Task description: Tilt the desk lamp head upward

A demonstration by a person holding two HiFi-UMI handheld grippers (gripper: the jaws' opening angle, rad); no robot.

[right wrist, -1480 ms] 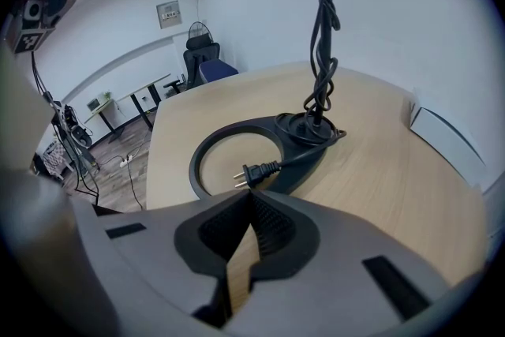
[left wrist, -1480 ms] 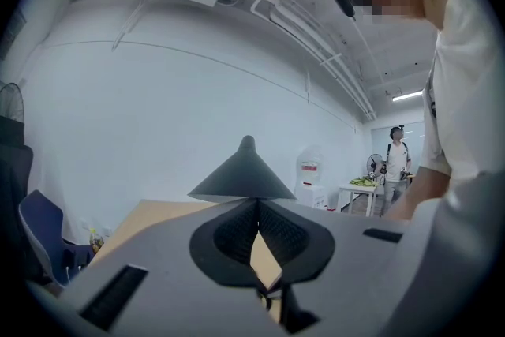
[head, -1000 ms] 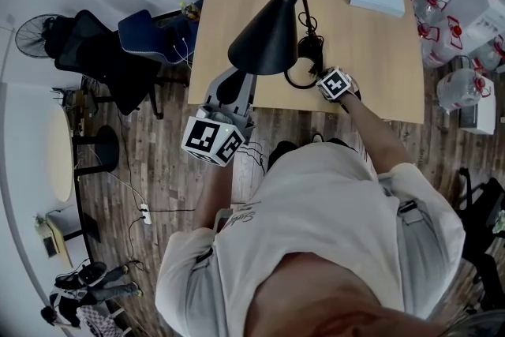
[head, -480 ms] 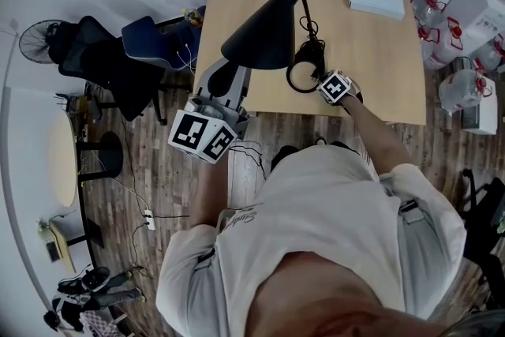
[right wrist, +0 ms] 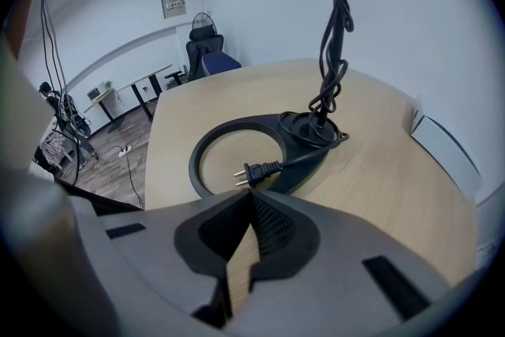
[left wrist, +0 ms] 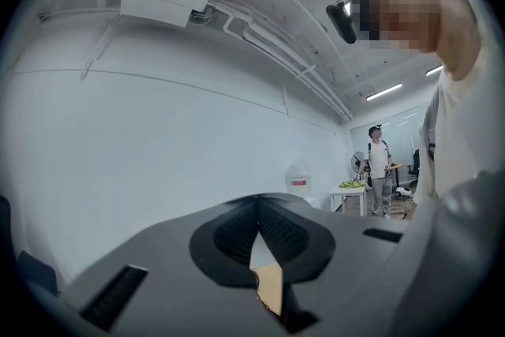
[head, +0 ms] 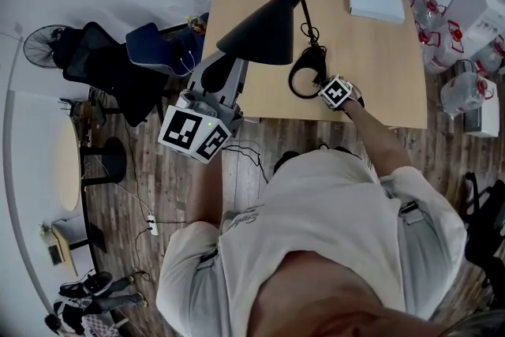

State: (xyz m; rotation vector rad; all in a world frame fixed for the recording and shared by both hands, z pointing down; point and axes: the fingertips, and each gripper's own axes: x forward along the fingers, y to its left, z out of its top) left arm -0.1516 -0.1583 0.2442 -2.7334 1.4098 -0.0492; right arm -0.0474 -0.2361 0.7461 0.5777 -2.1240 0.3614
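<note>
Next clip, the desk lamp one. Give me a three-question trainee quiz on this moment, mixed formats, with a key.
1. True or false: the lamp's plug is pushed into a socket.
2. What stands between the jaws of the right gripper? A) the cord B) nothing C) a pen
3. Fill in: in the head view, the tip of the left gripper is partly covered by the lamp's black ___.
Key: 1 false, the plug lies loose across the ring base. 2 B, those jaws are shut on nothing. 3 shade.
</note>
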